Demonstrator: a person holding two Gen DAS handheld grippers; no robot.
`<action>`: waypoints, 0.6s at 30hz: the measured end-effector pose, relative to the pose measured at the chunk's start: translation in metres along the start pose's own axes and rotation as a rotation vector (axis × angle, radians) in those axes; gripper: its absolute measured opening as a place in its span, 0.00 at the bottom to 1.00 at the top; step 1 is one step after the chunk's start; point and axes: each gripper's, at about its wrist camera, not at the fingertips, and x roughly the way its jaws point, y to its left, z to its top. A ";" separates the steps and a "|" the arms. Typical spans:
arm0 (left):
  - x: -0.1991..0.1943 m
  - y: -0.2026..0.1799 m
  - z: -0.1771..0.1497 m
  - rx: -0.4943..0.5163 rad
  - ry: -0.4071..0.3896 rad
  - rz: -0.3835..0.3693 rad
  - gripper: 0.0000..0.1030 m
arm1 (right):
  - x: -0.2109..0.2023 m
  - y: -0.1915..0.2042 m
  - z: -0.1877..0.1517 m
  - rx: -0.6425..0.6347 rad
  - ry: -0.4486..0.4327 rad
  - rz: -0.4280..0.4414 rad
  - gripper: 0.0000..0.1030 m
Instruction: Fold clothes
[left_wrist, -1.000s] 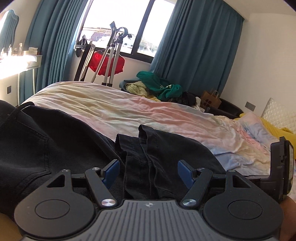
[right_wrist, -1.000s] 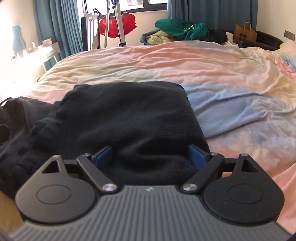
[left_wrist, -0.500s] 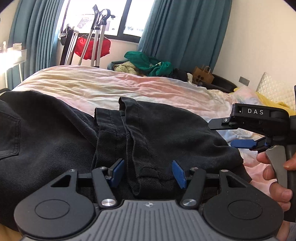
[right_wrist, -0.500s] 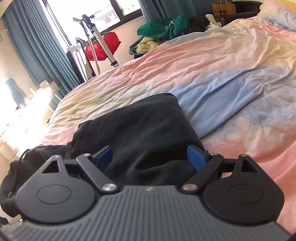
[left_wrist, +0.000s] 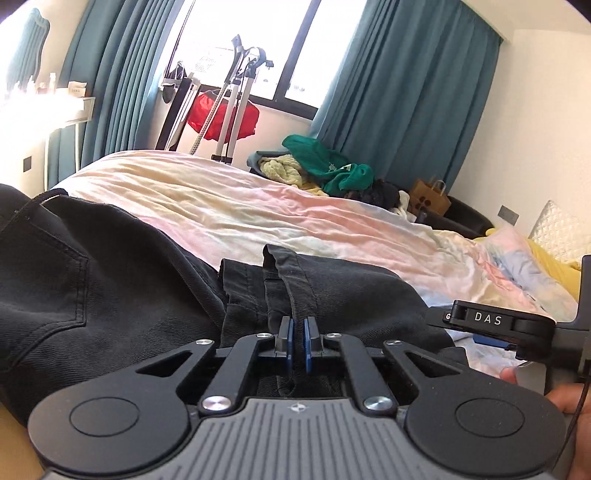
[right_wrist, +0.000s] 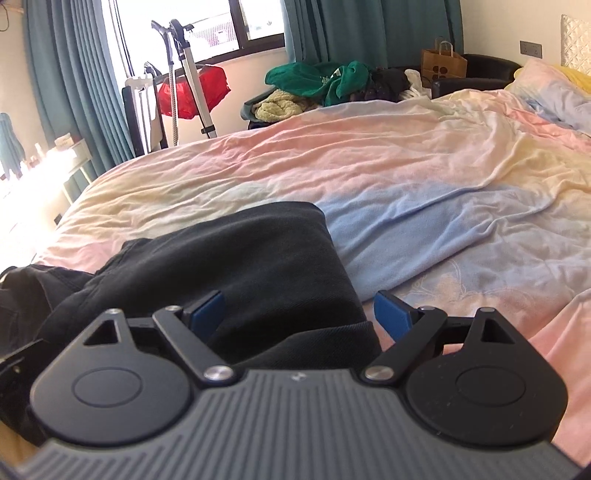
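Black jeans (left_wrist: 110, 280) lie folded over on the pastel bedsheet (left_wrist: 258, 214). My left gripper (left_wrist: 298, 345) is shut on the hem edge of the jeans at the near side, its blue pads almost together with a fold of cloth between them. My right gripper (right_wrist: 299, 314) is open, its blue pads either side of the folded leg of the jeans (right_wrist: 240, 266) near the front edge. The right gripper's body also shows at the right of the left wrist view (left_wrist: 491, 321).
A pile of green and yellow clothes (right_wrist: 314, 85) and a paper bag (right_wrist: 443, 62) sit beyond the far side of the bed. A stand with a red bag (left_wrist: 225, 114) is by the window. Pillows (right_wrist: 554, 81) lie at the right.
My left gripper has closed on the jeans' hem; it was open half a second ago. The right gripper stays open over the folded leg and has shifted slightly.
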 end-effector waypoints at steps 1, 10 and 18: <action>0.003 0.003 -0.002 -0.008 0.022 0.011 0.03 | 0.002 0.002 -0.001 -0.014 0.004 -0.010 0.87; 0.010 0.045 -0.007 -0.233 0.103 0.060 0.41 | 0.022 0.003 -0.009 -0.026 0.045 -0.062 0.91; -0.067 0.108 0.006 -0.500 0.081 0.095 0.85 | 0.017 0.000 -0.007 0.004 0.054 -0.050 0.89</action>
